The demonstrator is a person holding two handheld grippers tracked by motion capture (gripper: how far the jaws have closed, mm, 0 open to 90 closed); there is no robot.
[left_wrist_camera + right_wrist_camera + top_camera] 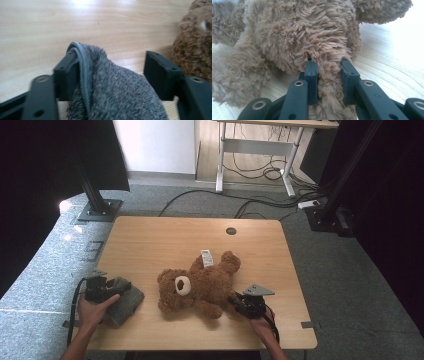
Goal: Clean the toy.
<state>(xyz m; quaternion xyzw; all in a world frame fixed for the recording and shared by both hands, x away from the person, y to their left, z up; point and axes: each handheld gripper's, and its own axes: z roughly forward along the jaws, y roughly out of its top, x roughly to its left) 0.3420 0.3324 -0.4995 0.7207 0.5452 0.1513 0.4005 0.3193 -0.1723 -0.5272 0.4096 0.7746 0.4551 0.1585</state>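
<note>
A brown teddy bear (197, 287) lies on its back in the middle of the wooden table (150, 240), a white tag (206, 258) by its leg. My right gripper (235, 301) comes in from the bear's right side. In the right gripper view it (329, 75) is shut on a tuft of the bear's (299, 32) plush. A folded grey fuzzy cloth (127, 302) lies at the table's front left. My left gripper (116, 289) sits over it. In the left gripper view it (113, 72) stands open, the cloth (112, 90) leaning on one jaw and clear of the other. The bear (192, 50) shows at that view's right.
A round cable hole (231, 231) sits near the table's far edge. Behind the table, cables (250, 205) run across the grey carpet to a white-legged desk (255, 145). A black stand base (100, 210) is off the far left corner.
</note>
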